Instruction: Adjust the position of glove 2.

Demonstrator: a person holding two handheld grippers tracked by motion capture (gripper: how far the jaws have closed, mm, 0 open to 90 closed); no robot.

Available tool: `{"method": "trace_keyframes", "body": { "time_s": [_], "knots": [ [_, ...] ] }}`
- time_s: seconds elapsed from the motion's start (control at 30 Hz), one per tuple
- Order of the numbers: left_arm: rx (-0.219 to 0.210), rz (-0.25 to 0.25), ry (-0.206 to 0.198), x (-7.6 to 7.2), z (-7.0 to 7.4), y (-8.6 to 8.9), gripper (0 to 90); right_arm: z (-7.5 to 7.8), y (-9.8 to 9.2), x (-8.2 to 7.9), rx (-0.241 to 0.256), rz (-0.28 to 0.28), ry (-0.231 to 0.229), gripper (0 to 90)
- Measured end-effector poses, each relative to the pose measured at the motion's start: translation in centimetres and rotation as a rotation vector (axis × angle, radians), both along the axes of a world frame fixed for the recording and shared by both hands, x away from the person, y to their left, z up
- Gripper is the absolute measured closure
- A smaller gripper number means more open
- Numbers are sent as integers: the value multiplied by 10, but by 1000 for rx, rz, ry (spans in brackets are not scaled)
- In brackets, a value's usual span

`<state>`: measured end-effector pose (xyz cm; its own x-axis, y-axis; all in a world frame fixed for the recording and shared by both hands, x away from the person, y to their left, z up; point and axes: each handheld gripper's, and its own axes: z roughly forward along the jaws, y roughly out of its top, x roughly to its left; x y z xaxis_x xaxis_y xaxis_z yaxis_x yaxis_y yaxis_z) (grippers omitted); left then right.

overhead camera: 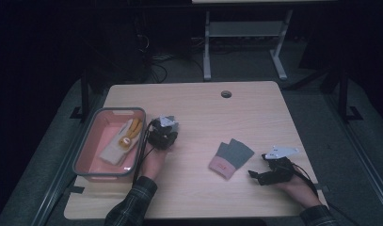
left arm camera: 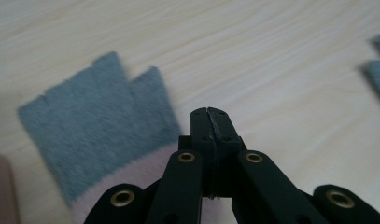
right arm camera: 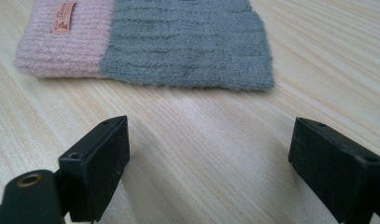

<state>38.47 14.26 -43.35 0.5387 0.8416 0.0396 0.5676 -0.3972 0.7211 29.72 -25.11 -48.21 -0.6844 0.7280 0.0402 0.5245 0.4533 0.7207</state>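
Observation:
A grey glove with a pink cuff (overhead camera: 230, 159) lies flat on the wooden table (overhead camera: 203, 108), right of centre. My right gripper (overhead camera: 256, 175) rests just right of it, open, with the pink and grey knit (right arm camera: 145, 42) ahead of its empty jaws (right arm camera: 208, 140). My left gripper (overhead camera: 163, 134) hovers beside the pink basket (overhead camera: 109, 112). Its jaws (left arm camera: 208, 114) are shut with nothing visible between them. A second grey glove with a pink cuff (left arm camera: 94, 126) lies on the table just left of those jaws. A grey edge (left arm camera: 376, 70) shows far right in the left gripper view.
The pink basket holds a white and yellow glove pair (overhead camera: 123, 141). A round cable hole (overhead camera: 226, 94) sits near the table's far edge. Another table's white legs (overhead camera: 207, 47) stand beyond, with dark floor all around.

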Motion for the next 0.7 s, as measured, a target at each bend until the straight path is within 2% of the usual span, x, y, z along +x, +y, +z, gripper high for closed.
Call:
{"method": "trace_keyframes", "body": {
  "time_s": [0.23, 0.33, 0.43, 0.7],
  "knots": [
    [0, 63, 23, 24, -11, 3, 896, 0, 0, 0, 0, 0, 1, 123],
    [19, 70, 46, 31, -19, 3, 896, 0, 0, 0, 2, -1, 2, 123],
    [28, 65, 75, 34, -27, 2, 897, 0, 0, 0, 1, -1, 2, 123],
    [10, -5, 92, 24, -26, -9, 897, 0, 0, 0, -1, 0, 0, 123]
  ]
}}
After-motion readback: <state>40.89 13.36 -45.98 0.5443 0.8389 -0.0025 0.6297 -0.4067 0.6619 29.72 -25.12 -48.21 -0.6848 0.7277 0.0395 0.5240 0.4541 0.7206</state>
